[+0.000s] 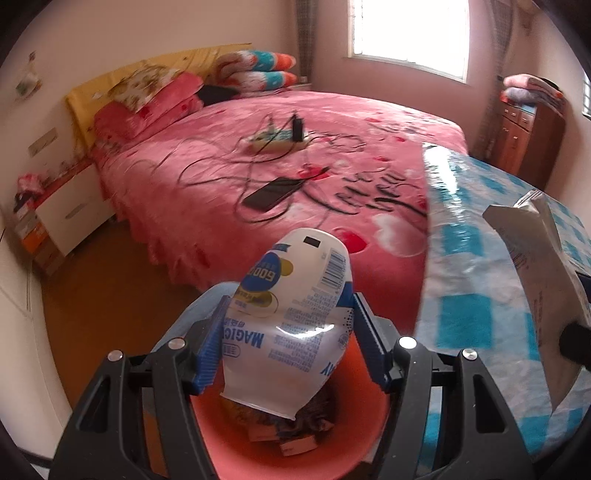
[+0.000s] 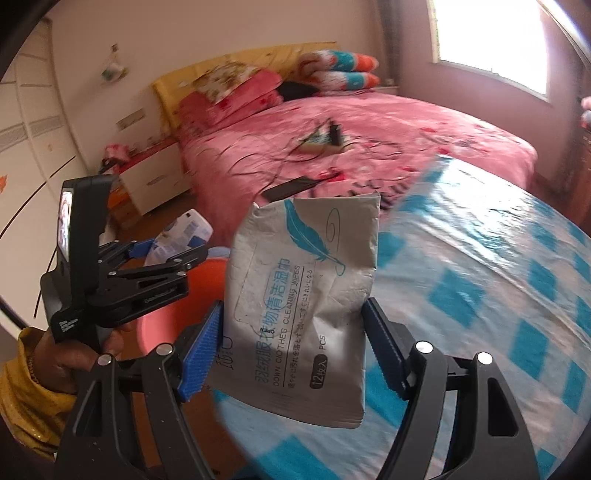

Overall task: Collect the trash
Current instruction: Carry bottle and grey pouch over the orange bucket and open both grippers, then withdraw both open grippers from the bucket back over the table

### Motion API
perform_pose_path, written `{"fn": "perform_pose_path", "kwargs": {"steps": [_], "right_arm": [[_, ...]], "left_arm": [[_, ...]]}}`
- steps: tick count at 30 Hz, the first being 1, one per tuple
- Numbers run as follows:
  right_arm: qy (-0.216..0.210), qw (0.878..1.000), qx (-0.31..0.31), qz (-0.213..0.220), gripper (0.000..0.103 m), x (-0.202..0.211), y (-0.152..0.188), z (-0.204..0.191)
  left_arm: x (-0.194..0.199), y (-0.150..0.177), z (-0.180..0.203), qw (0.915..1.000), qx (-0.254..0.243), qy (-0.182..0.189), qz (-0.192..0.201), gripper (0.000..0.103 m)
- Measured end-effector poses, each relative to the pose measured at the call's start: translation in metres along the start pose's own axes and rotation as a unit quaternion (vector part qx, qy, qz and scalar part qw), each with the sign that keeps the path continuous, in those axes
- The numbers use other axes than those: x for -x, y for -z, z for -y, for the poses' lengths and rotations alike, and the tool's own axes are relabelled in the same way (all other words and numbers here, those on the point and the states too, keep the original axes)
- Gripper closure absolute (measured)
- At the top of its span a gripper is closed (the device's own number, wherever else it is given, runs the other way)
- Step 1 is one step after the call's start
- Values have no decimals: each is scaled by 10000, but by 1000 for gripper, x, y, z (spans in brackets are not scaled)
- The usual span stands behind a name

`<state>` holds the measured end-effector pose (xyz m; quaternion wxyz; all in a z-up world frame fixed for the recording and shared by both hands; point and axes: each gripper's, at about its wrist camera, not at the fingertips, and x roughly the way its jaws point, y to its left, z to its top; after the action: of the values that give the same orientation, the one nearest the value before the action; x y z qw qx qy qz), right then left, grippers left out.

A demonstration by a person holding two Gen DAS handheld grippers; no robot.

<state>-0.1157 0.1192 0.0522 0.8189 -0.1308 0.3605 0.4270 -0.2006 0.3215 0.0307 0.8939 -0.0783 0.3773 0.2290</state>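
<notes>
The left gripper point(image 1: 288, 325) holds a white squeezed pouch point(image 1: 295, 306) with a blue and yellow label; its blue fingers point(image 1: 212, 347) press on both sides of the pouch, so they are closed on it. The pouch hangs above an orange-pink bin point(image 1: 343, 443), and inside the bin some dark crumpled trash point(image 1: 295, 424) is lying already. The right gripper point(image 2: 291, 347) holds a grey flat pack of cleaning wipes point(image 2: 306, 295) (a blue feather is printed on it), and the fingers point(image 2: 201, 354) of this gripper are pressed against its two edges, so it is gripped also. The pack stands over the edge of the worktop point(image 2: 480, 295), which is covered with a white and blue checked cloth. In the right wrist view the left gripper point(image 2: 166, 254) appears at the left, with the person's hand point(image 2: 62, 362) in a yellow sleeve point(image 2: 26, 398) on its handle, and the bin point(image 2: 166, 325) is seen just beside the worktop, under that gripper. Behind all this stands a bed point(image 1: 295, 166) with a pink cover; on it lie a dark phone point(image 1: 271, 192), some black cables point(image 1: 221, 166) and a power strip point(image 1: 277, 140). Pillows point(image 1: 258, 70) are stacked at the head of the bed, near the bright window point(image 1: 406, 33). A white nightstand point(image 1: 70, 206) stands beside the bed.
</notes>
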Motion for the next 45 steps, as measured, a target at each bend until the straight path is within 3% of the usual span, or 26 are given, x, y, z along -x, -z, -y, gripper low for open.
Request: {"fn": "perform_pose_path", "kwargs": {"steps": [9,11,14,17,27,45], "right_arm": [[-472,9972,441,-389,28,-50,-10,-52],[-525,9962,541,-426,27,-58,-10,-62],[-546,9947,653,-575,24,-75,-11,-71],[-609,9948,555,-600,13,-85,-9,-70],[-210,9990,157,-351,12,-60,-1,-38],[691,9957,-588,196,9,7,7,44]], "left_arm": [[-20,25,-38,9987,330,-214,-338,38],[-24,30,-42,9981,375,-266,-415,35],[-31,35,-48,9970,466,-356,-504,22],[-34,39,-49,9964,411,-495,-545,17],[-28,29,-34,9971,186,-646,-364,9],[5,-7,36,9998,-108,-102,113,7]]}}
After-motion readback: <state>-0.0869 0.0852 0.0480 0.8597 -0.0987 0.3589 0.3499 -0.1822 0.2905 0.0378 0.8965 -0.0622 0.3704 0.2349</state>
